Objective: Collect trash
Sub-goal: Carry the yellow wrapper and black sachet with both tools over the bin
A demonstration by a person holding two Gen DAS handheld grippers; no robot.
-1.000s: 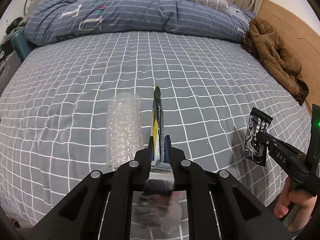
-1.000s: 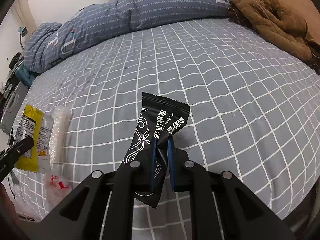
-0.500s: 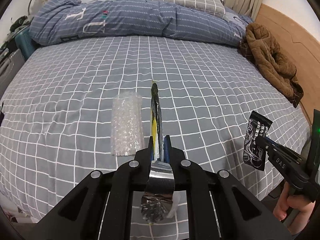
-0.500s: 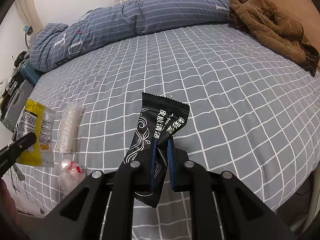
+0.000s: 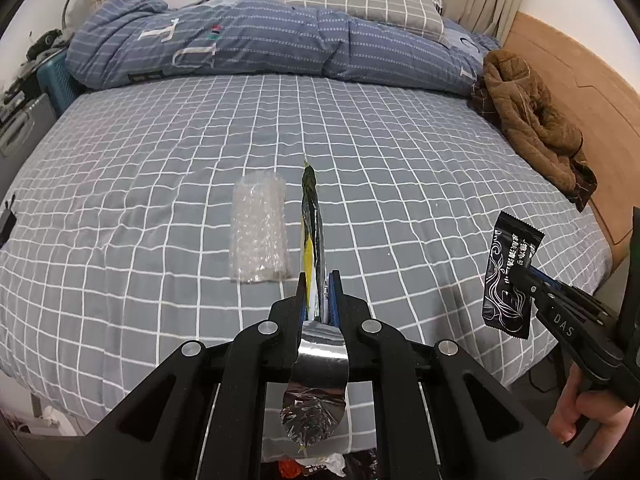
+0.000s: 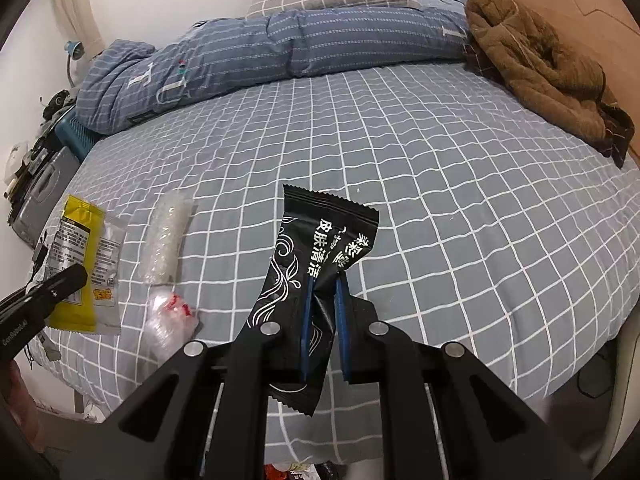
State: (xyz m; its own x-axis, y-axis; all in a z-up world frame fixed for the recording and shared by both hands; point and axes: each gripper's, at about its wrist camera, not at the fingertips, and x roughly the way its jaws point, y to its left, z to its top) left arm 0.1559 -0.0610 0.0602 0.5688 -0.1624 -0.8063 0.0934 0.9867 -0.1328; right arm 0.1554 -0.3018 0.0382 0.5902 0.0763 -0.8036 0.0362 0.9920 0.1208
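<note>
My left gripper (image 5: 318, 278) is shut on a yellow and silver snack wrapper (image 5: 313, 232), seen edge-on; the wrapper also shows in the right wrist view (image 6: 82, 264). My right gripper (image 6: 324, 280) is shut on a black wipe packet (image 6: 316, 256), which also shows in the left wrist view (image 5: 510, 276). Both are held above the near edge of the bed. A clear bubble-wrap piece (image 5: 259, 229) lies on the grey checked bedsheet (image 5: 160, 160). A crumpled clear wrapper with red print (image 6: 172, 316) lies near the bed's edge.
A folded blue quilt (image 5: 260, 44) and a grey pillow (image 5: 360, 0) lie at the bed's far side. A brown coat (image 5: 532, 116) lies by the wooden headboard (image 5: 580, 76). Clutter and a grey case (image 6: 44, 196) stand to the left. More wrappers (image 5: 312, 468) show below.
Both grippers have pulled back and up from the bed with their wrappers still held. More of the bed and its near edge now show.
</note>
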